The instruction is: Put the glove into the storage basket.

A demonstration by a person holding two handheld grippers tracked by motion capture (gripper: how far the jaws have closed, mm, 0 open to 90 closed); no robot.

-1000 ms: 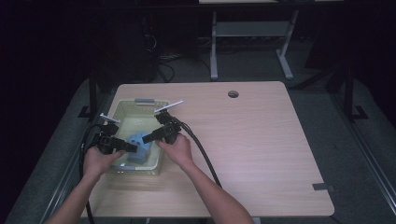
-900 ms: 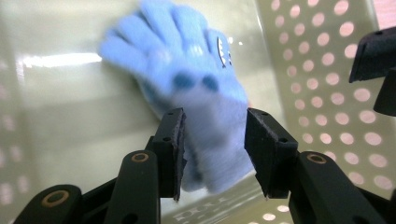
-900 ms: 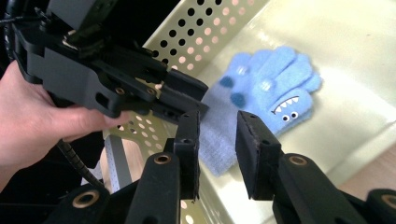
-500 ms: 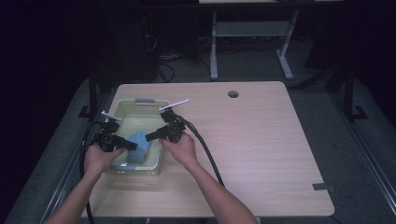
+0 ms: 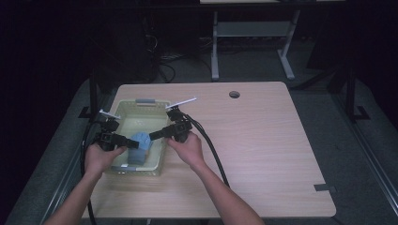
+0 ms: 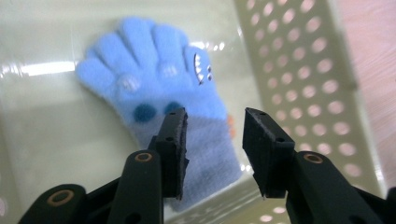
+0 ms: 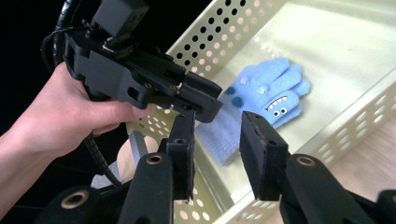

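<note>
Glove [image 6: 187, 116] flat in basket [image 6: 299, 70], cuff beneath open left gripper [image 6: 215, 140].

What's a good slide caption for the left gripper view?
Open hand-held gripper poised over a blue monster-face glove lying in a perforated basket.

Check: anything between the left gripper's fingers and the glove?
No. In the left gripper view, the open left gripper hangs just over the glove's cuff, with only air between. The glove lies flat in the basket.
</note>
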